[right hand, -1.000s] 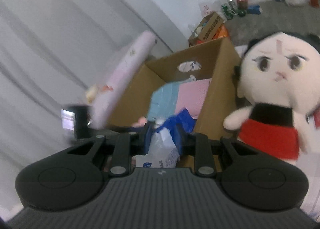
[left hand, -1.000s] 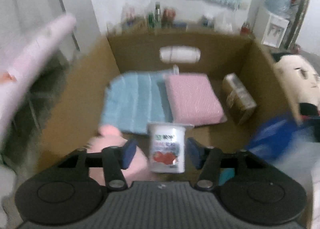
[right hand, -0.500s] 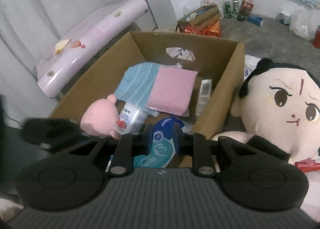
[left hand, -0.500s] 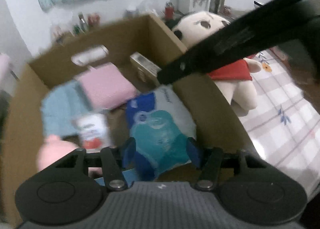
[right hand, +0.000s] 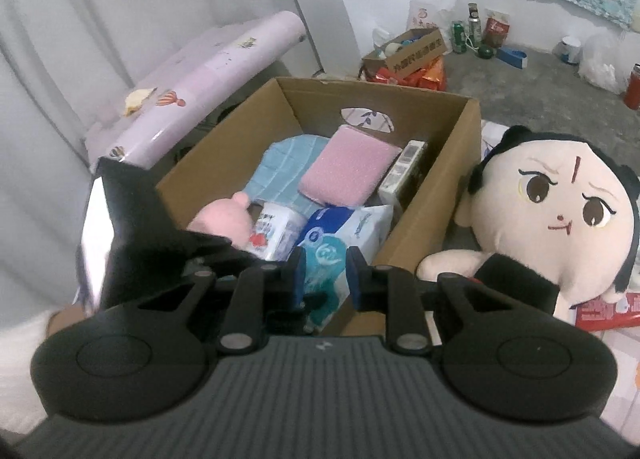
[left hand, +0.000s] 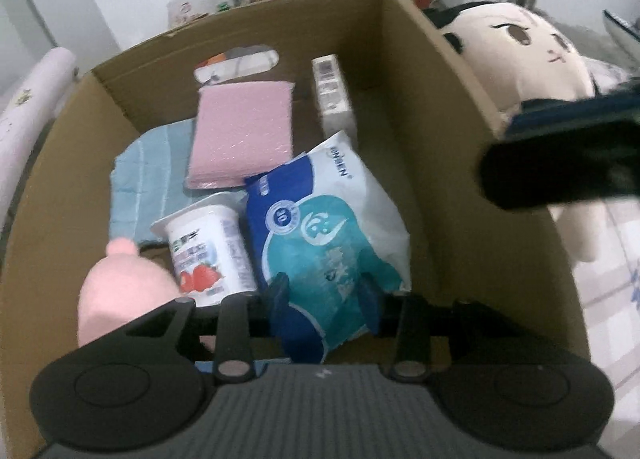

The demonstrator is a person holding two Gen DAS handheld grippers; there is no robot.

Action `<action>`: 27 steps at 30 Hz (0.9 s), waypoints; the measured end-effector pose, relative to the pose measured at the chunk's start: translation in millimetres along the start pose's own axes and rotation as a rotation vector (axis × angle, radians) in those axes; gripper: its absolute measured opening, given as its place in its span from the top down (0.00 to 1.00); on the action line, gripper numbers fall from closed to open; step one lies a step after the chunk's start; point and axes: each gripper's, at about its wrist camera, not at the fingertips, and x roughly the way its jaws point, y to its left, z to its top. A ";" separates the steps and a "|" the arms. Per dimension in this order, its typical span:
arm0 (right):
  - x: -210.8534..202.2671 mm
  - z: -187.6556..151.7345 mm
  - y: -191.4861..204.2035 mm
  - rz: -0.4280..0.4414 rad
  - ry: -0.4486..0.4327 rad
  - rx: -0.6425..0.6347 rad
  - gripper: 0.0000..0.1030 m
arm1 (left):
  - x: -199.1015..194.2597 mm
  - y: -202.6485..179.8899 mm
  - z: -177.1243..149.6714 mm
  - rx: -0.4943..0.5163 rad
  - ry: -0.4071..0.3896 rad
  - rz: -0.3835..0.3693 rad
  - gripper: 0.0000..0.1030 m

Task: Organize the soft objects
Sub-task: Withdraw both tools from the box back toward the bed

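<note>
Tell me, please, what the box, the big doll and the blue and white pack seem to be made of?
Box: brown corrugated cardboard, matte, with folded flaps. Doll: plush fabric, fuzzy surface, stitched face. Pack: probably thin plastic film, slightly glossy and wrinkled.

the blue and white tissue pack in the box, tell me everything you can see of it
The tissue pack is a soft plastic pouch, white with a dark blue band and a teal panel with a round logo. It lies tilted in the cardboard box, leaning against the yogurt cup and overlapping the pink sponge. The left gripper has just been closing on its near end.
</note>
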 end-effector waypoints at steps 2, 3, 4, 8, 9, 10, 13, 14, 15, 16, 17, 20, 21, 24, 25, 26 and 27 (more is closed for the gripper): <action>-10.7 -3.6 -0.9 0.009 -0.012 0.002 0.79 | -0.8 -1.8 0.1 0.003 0.018 0.036 0.56; -17.5 -4.8 -2.0 0.011 -0.021 0.005 0.79 | -1.6 -2.4 -0.3 0.010 0.027 0.059 0.53; -25.5 -6.5 -4.3 0.016 -0.038 0.011 0.78 | -2.7 -3.4 -0.8 0.010 0.034 0.083 0.54; -76.4 -21.7 -30.8 0.023 -0.136 0.080 0.74 | -21.1 6.3 -11.5 -0.001 -0.003 0.092 0.57; -90.8 -27.9 -41.2 0.019 -0.169 0.102 0.73 | -30.9 7.1 -15.0 -0.012 -0.026 0.097 0.57; -105.5 -35.6 -52.7 0.004 -0.201 0.119 0.72 | -43.1 7.1 -19.0 -0.025 -0.051 0.106 0.57; -149.8 -63.3 -93.6 -0.140 -0.305 0.170 0.70 | -84.5 0.4 -27.1 -0.023 -0.152 0.135 0.57; -163.2 -75.3 -110.7 -0.198 -0.339 0.196 0.69 | -99.4 -5.2 -28.8 -0.007 -0.192 0.139 0.57; -171.3 -85.1 -125.7 -0.228 -0.356 0.225 0.69 | -114.8 -13.1 -28.8 0.015 -0.237 0.134 0.56; -177.8 -95.3 -142.4 -0.240 -0.362 0.263 0.69 | -127.9 -23.1 -29.1 0.038 -0.274 0.115 0.54; -183.7 -108.2 -162.7 -0.247 -0.371 0.321 0.68 | -138.2 -35.2 -27.2 0.067 -0.297 0.082 0.53; -184.8 -136.9 -206.6 -0.256 -0.362 0.462 0.67 | -148.4 -86.4 -13.4 0.169 -0.318 -0.055 0.48; -182.4 -143.3 -216.7 -0.251 -0.361 0.484 0.67 | -143.7 -105.4 -7.3 0.209 -0.311 -0.087 0.48; -173.9 -157.2 -241.0 -0.279 -0.339 0.556 0.67 | -113.3 -170.5 9.3 0.367 -0.300 -0.127 0.49; -175.9 -158.6 -244.1 -0.308 -0.352 0.561 0.67 | -99.8 -189.1 15.8 0.415 -0.301 -0.132 0.49; -178.9 -161.6 -243.5 -0.340 -0.372 0.553 0.67 | -86.3 -207.1 23.0 0.454 -0.300 -0.145 0.48; -183.9 -163.2 -244.8 -0.359 -0.387 0.539 0.66 | -70.2 -224.9 31.7 0.494 -0.289 -0.163 0.48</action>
